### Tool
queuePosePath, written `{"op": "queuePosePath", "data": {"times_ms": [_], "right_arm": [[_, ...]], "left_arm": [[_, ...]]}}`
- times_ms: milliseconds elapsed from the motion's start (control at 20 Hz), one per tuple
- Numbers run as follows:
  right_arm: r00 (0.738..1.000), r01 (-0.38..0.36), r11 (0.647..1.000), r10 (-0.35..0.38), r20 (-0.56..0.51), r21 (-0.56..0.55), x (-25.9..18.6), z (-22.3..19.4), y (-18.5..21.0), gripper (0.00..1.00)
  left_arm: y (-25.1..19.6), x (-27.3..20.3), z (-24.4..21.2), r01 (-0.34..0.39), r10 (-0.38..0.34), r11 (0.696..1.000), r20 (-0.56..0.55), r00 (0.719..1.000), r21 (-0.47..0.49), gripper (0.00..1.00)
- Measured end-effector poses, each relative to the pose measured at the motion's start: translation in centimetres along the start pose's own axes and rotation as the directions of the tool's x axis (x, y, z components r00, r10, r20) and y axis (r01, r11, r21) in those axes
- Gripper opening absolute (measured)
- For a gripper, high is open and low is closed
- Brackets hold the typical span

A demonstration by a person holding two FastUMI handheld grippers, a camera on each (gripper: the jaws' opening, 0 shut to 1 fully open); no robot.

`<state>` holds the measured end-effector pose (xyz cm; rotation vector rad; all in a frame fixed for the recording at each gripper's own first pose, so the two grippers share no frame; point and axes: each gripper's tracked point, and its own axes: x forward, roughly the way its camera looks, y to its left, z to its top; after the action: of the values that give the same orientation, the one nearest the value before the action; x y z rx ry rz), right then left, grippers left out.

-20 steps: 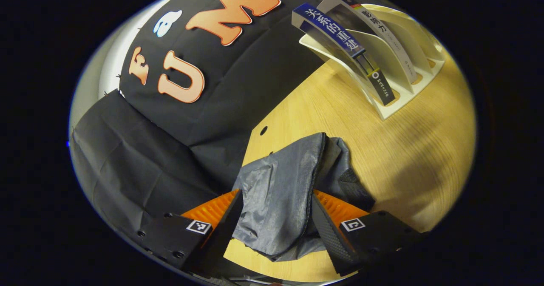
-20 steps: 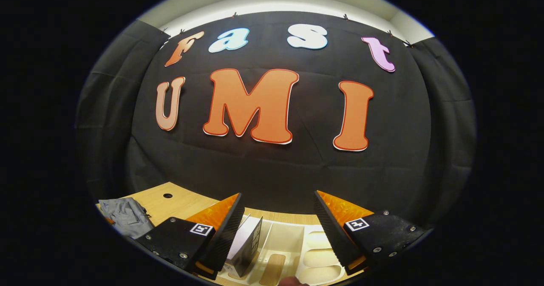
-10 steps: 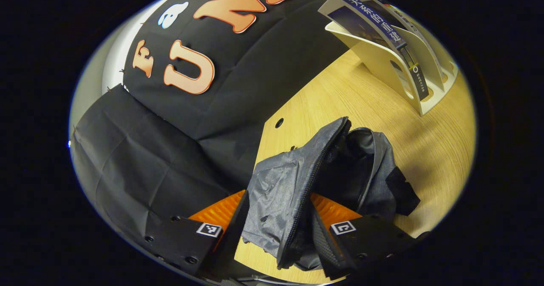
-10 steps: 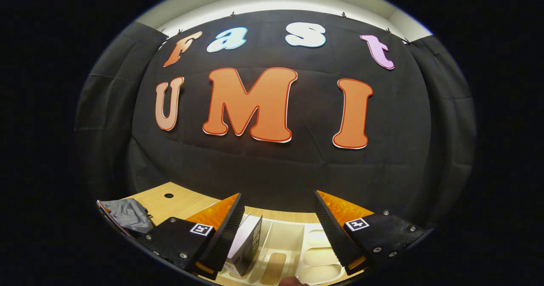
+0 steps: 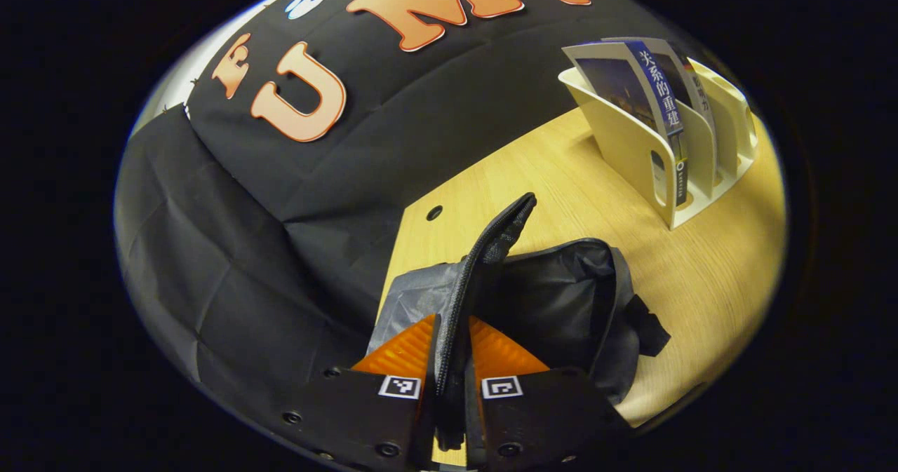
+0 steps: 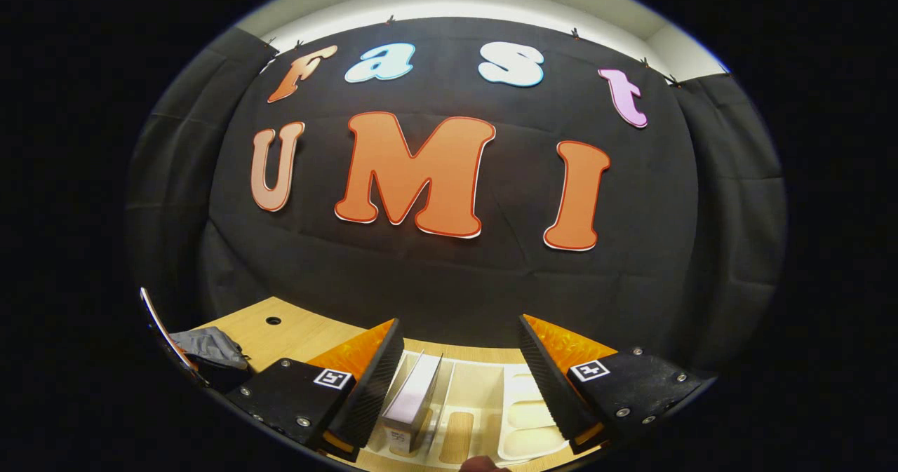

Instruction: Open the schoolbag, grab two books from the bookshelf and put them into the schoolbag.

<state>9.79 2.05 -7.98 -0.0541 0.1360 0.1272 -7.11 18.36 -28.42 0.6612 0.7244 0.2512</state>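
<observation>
Schoolbag (image 5: 554,304) lies on near bench (image 5: 701,275), its zipper edge pinched upright by left tongs (image 5: 452,346) to hold the mouth open; right tongs (image 6: 459,360), agape and empty, hang over the bookshelf (image 6: 484,402) books (image 6: 414,402).

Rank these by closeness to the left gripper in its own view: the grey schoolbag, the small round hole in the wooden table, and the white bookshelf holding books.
1. The grey fabric schoolbag: nearest, its zipper edge pinched between the jaws of the left gripper.
2. The small round hole in the wooden table: farther, just beyond the bag, near the table's left edge.
3. The white bookshelf holding books: farthest, at upper right.
</observation>
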Motion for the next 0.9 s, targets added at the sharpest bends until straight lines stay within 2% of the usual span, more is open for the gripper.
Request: {"op": "queuePosePath", "data": {"times_ms": [200, 450, 550, 700, 800, 900], "right_arm": [[0.999, 0.01, 0.999, -0.011, -0.03, -0.03, -0.3, 0.9, 2.1, 0.97], [0.987, -0.06, 0.998, 0.058, -0.152, -0.009, 0.3, 0.5, 5.5, 0.97], [0.968, -0.116, 0.993, 0.112, -0.225, -0.004, 0.5, -0.3, 7.2, 0.97], [0.932, -0.194, 0.977, 0.21, -0.296, 0.082, 0.5, -0.6, 10.0, 0.97], [0.913, -0.211, 0.973, 0.23, -0.336, 0.093, 0.9, -0.7, 10.8, 0.98], [0.898, -0.229, 0.972, 0.228, -0.376, 0.044, 1.6, -1.2, 11.3, 0.97]], "left_arm": [[1.0, -0.3, 1.1, 0.1, -0.1, 0.995, 0.037, 0.994, -0.001, 0.1], [3.0, -0.5, 2.6, 0.207, -0.208, 0.978, 0.046, 0.977, 0.011, 0.09], [3.7, -0.6, 3.2, 0.267, -0.266, 0.964, 0.044, 0.963, -0.007, 0.08], [4.8, 0.0, 2.9, 0.346, -0.346, 0.938, 0.014, 0.938, -0.031, 0.08], [5.6, 0.1, 3.4, 0.392, -0.391, 0.92, 0.016, 0.92, -0.032, 0.07], [6.6, 0.0, 4.0, 0.417, -0.417, 0.909, 0.012, 0.909, -0.018, 0.09]]}}
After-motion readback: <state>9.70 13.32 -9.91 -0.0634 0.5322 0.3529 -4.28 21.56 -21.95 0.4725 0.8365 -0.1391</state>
